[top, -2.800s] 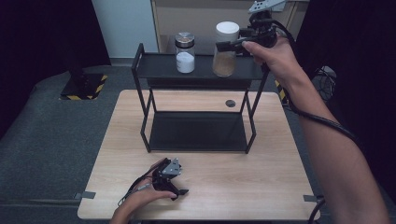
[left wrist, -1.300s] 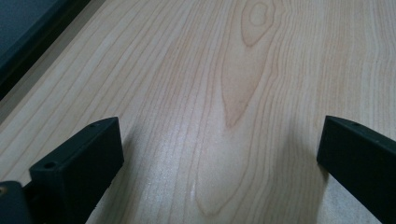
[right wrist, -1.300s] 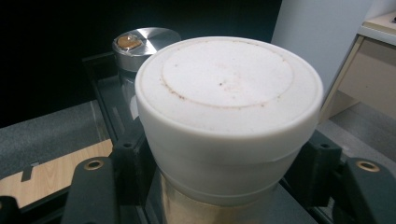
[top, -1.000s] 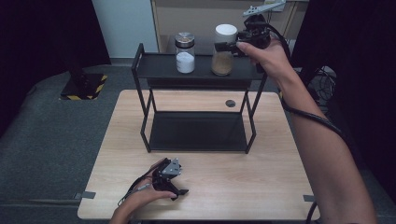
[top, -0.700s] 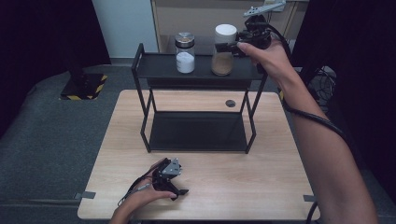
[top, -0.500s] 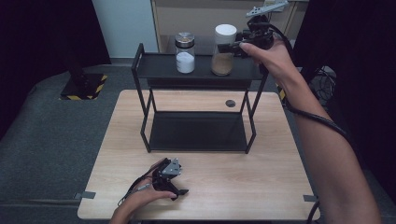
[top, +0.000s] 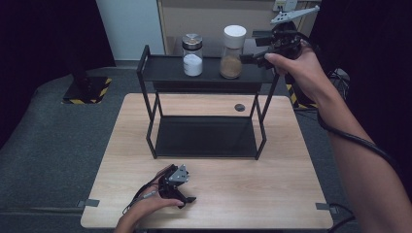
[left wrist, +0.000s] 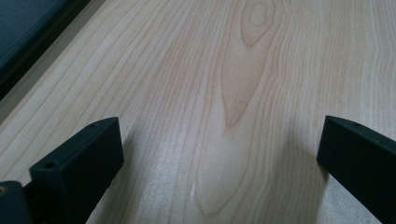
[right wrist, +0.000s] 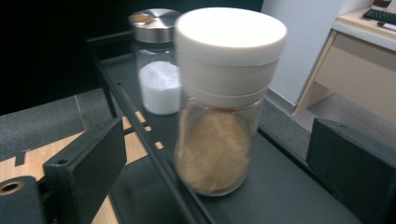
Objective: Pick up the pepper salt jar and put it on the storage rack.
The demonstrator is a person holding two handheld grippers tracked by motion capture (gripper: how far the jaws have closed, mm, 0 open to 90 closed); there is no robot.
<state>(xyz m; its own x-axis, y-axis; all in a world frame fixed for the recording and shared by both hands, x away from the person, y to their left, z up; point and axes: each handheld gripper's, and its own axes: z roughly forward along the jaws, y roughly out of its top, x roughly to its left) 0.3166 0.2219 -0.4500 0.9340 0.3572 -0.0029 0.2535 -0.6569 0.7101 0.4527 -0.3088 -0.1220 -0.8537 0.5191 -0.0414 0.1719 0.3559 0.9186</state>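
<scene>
The right gripper (top: pixel 252 48) is held at the right end of the rack's top shelf (top: pixel 165 68), its fingers (right wrist: pixel 86 158) apart and clear of the white-capped jar (right wrist: pixel 224 102) of brown powder standing upright between them. Just beside it on the shelf stands a steel-capped jar (top: pixel 192 54) of white powder. The left gripper (top: pixel 180 187) rests low on the tabletop (top: pixel 243 194) near its front edge, fingers (left wrist: pixel 79 163) wide apart over bare wood.
</scene>
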